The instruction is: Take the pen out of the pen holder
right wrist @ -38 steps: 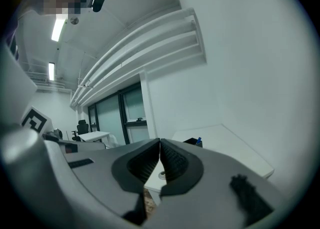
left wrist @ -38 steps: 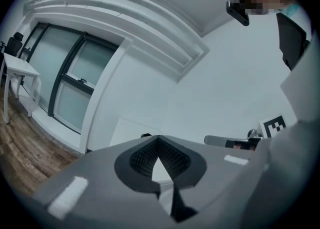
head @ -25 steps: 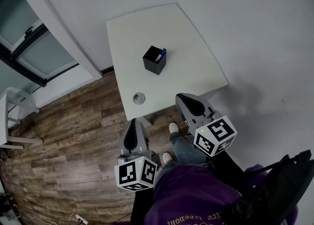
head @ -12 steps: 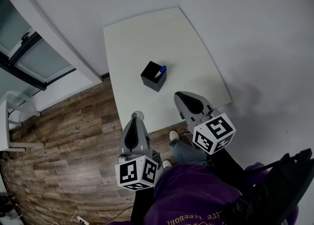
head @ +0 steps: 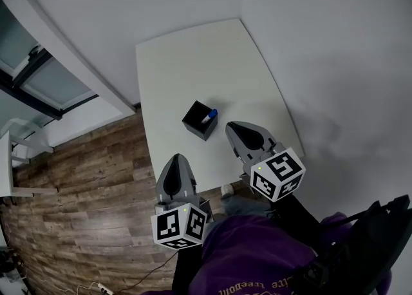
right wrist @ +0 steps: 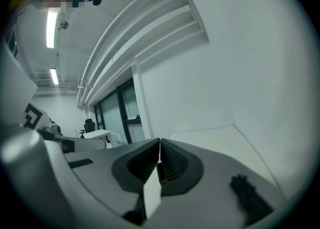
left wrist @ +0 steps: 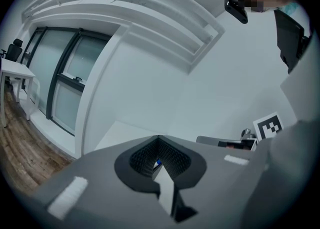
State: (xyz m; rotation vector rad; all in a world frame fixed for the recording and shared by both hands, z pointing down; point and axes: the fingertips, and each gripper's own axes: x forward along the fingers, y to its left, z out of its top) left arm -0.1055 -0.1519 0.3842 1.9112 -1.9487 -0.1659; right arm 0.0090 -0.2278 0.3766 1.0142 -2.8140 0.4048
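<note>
Evidently the reaching step is in hand, and nothing is being gripped yet. A black, square, open-topped pen holder point(head: 197, 123) is sitting on a white table point(head: 193, 55) that has rounded corners and a smooth, matte top. A slim pen point(head: 210, 115) with a blue cap is leaning inside the pen holder, against its right-hand side, and the cap is poking just above the rim.

The right tool point(head: 234, 127) is hovering just to the right of the pen holder, apart from it. Its grey jaws are clenched together with nothing between them. The left tool point(head: 177, 158) is hanging nearer the person than the pen holder, on its left. Its jaws are likewise pressing tip to tip on nothing, and their inner faces are showing fine ribbing. Brown wood-plank floor point(head: 84, 178) is showing to the left of the pen holder, past the table.

Judging from this, the next move is calling for the right tool to part its jaws, line up on the capped end, pinch it, and lift straight up. The pen looks smooth and narrow, so it is likely to slip. The holder looks light, so the left tool may be needed to steady it.
</note>
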